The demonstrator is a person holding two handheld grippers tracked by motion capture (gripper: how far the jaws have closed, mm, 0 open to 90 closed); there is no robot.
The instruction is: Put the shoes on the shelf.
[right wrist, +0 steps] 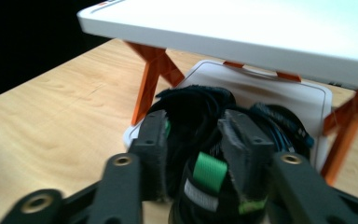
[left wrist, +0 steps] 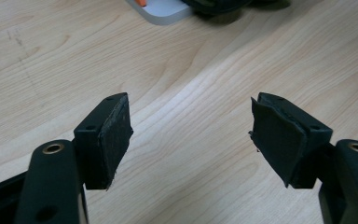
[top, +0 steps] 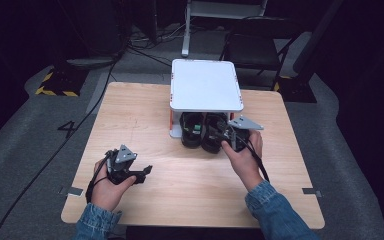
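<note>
Two black shoes [top: 192, 131] stand side by side on the lower tray [right wrist: 261, 88] of a white two-level rack [top: 207, 85] with orange struts. My right gripper [top: 225, 136] reaches in at the right shoe's heel end. In the right gripper view its jaws [right wrist: 198, 140] straddle the heel of a black shoe [right wrist: 196, 100] with a green pull tab [right wrist: 209, 172]; the pads stand apart beside it and do not squeeze it. The other shoe [right wrist: 279, 119] sits to the right. My left gripper [top: 147, 171] rests low over the table at the front left, jaws [left wrist: 191, 135] open and empty.
The rack stands at the back middle of the wooden table [top: 180, 175]. Its top shelf [right wrist: 270, 28] overhangs the shoes closely. Cables and a chair [top: 255, 45] lie on the dark floor beyond the table.
</note>
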